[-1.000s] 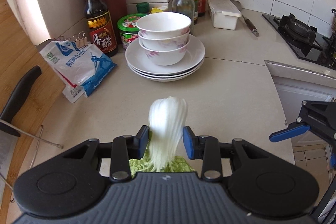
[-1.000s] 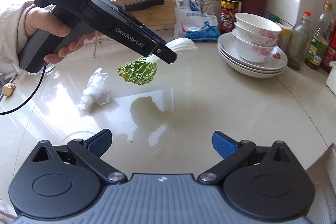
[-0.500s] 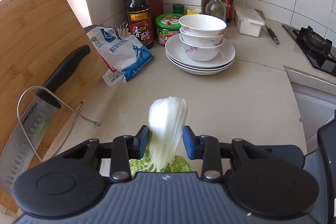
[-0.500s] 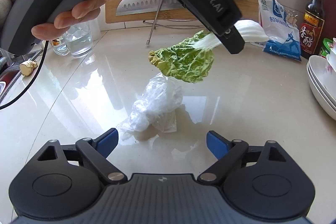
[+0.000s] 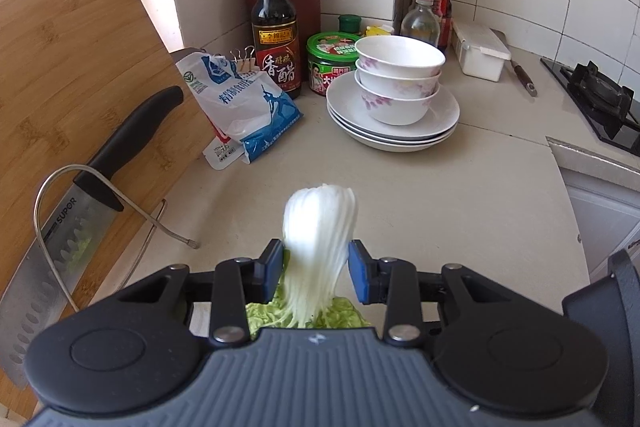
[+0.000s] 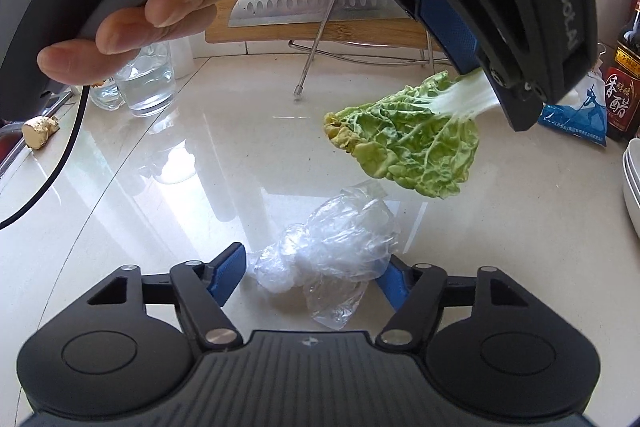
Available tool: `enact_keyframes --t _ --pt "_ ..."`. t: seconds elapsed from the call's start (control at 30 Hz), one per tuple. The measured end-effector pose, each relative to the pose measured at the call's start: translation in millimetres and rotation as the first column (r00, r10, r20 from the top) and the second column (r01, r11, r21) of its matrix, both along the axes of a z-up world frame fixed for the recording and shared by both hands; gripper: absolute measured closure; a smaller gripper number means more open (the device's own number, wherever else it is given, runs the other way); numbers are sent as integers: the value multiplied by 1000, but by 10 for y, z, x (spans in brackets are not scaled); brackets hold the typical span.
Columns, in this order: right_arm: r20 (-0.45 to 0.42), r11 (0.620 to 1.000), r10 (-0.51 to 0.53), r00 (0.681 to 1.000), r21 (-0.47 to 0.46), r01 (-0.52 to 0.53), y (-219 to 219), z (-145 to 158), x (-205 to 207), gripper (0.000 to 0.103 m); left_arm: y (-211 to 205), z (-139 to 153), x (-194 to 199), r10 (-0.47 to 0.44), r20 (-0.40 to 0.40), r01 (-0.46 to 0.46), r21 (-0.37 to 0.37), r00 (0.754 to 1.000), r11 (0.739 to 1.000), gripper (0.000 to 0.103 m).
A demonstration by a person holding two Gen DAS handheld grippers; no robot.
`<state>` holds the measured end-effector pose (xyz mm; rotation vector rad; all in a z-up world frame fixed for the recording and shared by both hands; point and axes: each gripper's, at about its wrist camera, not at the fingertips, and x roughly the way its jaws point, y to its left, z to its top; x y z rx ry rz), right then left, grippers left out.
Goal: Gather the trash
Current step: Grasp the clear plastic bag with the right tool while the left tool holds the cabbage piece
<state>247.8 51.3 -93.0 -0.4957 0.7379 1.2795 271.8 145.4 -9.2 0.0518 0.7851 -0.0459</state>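
My left gripper [image 5: 316, 263] is shut on a cabbage leaf [image 5: 318, 239] by its white stalk and holds it above the counter. The right wrist view shows the leaf [image 6: 412, 147] hanging with its green blade down from the left gripper [image 6: 496, 99]. A crumpled clear plastic wrap [image 6: 332, 251] lies on the counter under the leaf. My right gripper [image 6: 312, 275] is open, with its blue pads on either side of the wrap, not closed on it.
A cutting board [image 5: 60, 75] and a cleaver [image 5: 60, 227] stand on a wire rack at left. A salt bag [image 5: 240, 107], vinegar bottle [image 5: 276, 27], stacked bowls on plates [image 5: 394, 95], a glass [image 6: 146, 83] and a ginger piece [image 6: 40, 131] are on the counter.
My right gripper has moved forward and down until the plastic wrap lies between its open pads. My left gripper has lifted and turned left with the leaf still in it.
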Motion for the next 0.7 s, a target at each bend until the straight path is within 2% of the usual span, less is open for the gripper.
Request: enact_keyframes --t 0.03,0.2,0.53,0.7 --pt "-3 1000 -3 1000 2 3 -5 9 8 41 1 -5 2 1 0 -1 0 1000 1000 69" --pt "6 1000 -7 1000 10 7 -107 78 18 48 -14 -4 11 -4 -3 4 0 1000 1000 69" --pt "-4 1000 29 1000 6 -29 -620 309 -124 48 -205 80 -25 -31 -8 31 7 999 999 69" --pt "-12 1000 -11 1000 14 12 -1016 418 -149 48 -400 142 -78 -53 -15 53 8 998 999 69"
